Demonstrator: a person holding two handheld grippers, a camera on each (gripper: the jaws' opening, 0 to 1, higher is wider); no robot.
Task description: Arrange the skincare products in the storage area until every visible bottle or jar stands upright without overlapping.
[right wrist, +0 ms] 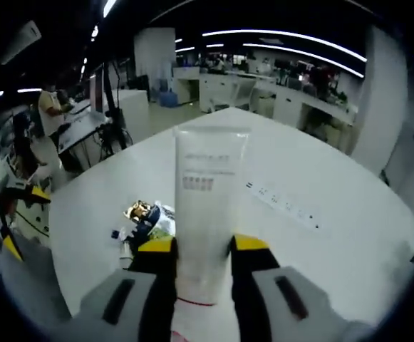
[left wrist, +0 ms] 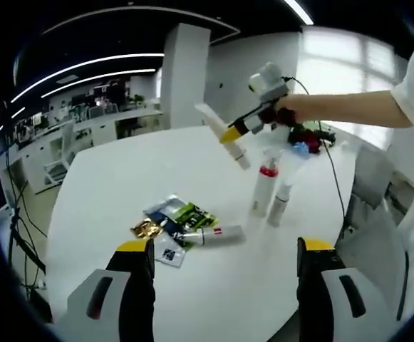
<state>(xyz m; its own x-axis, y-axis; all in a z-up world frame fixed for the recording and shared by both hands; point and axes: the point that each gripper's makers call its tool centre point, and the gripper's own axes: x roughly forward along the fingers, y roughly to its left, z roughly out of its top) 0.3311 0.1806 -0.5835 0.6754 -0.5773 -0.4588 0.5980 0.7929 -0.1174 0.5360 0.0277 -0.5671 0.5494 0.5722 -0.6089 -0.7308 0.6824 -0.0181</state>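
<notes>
I hold a white tube [right wrist: 208, 206] clamped between the jaws of my right gripper [right wrist: 205, 251], lifted above the round white table [right wrist: 335, 214]; from the left gripper view that same gripper [left wrist: 229, 134] hangs over the far side of the table with the tube [left wrist: 221, 132] slanting in its grip. My left gripper [left wrist: 224, 251] waits low at the near edge, jaws wide apart and empty. Two items are already on their feet: a white bottle with a red band [left wrist: 264, 189] and a smaller white bottle [left wrist: 279, 201] just beside it, close together but seemingly not overlapping. Much remains, by my reckoning. Another tube [left wrist: 214, 235] lies flat on the table, touching a loose heap of sachets [left wrist: 167, 224] that overlap one another. The tube I carry has yet to be stood up, probably near the two upright bottles, and then the fallen one needs raising.
</notes>
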